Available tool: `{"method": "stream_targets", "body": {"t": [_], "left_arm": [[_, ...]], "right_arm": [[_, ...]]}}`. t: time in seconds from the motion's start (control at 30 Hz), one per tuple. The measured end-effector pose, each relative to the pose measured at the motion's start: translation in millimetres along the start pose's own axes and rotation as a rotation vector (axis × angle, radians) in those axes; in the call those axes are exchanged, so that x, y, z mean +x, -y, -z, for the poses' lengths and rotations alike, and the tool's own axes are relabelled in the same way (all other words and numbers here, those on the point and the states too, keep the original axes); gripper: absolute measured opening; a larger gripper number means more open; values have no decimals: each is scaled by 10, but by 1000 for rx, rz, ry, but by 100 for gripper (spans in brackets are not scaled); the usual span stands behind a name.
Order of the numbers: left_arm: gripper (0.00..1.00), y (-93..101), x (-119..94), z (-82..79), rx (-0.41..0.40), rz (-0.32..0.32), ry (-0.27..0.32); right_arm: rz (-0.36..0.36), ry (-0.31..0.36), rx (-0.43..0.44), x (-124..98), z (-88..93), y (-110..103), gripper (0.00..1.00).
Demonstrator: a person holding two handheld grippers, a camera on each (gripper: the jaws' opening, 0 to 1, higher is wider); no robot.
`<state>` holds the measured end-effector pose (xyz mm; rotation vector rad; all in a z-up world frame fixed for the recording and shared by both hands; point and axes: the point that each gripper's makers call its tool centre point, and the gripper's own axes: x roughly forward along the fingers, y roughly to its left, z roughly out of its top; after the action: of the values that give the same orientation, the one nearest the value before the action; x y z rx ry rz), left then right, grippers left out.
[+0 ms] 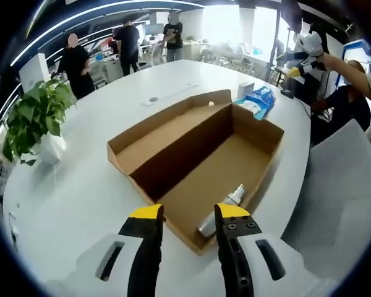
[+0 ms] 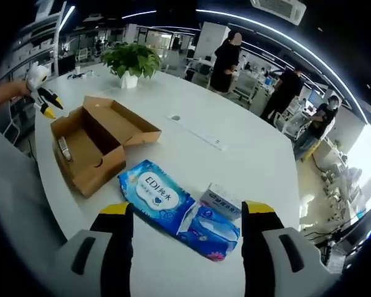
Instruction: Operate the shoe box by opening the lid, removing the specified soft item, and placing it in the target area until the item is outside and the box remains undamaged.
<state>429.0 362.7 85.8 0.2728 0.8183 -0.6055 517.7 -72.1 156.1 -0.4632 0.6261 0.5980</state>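
One open shoe box (image 2: 96,145), two blue wipe packs (image 2: 156,193) beside it, both tools (image 1: 188,216) (image 2: 187,213) wide, empty.

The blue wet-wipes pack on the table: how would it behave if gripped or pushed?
The blue wet-wipes pack looks soft and pillowy, so it would probably flex when gripped. Its glossy film may be slippery. Lying flat on the white table, it seems unlikely to roll or tip.
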Motion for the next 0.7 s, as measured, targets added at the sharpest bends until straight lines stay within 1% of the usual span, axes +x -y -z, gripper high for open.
{"method": "stream_targets", "body": {"t": [0.1,0.2,0.4,0.5,0.7], "left_arm": [[34,-21,-11,-33,24,9,-2],[34,-38,-18,-85,28,19,8],[34,-53,24,-203,52,36,19],[34,-18,63,-209,78,54,3],[34,75,188,-171,158,109,-58]], "right_arm": [[-8,12,19,-37,4,-92,68],[-19,36,47,-74,-16,-204,68],[-31,72,60,-132,-88,-436,68],[-42,90,63,-170,-132,-541,68],[-51,117,93,-200,-206,-688,67]]}}
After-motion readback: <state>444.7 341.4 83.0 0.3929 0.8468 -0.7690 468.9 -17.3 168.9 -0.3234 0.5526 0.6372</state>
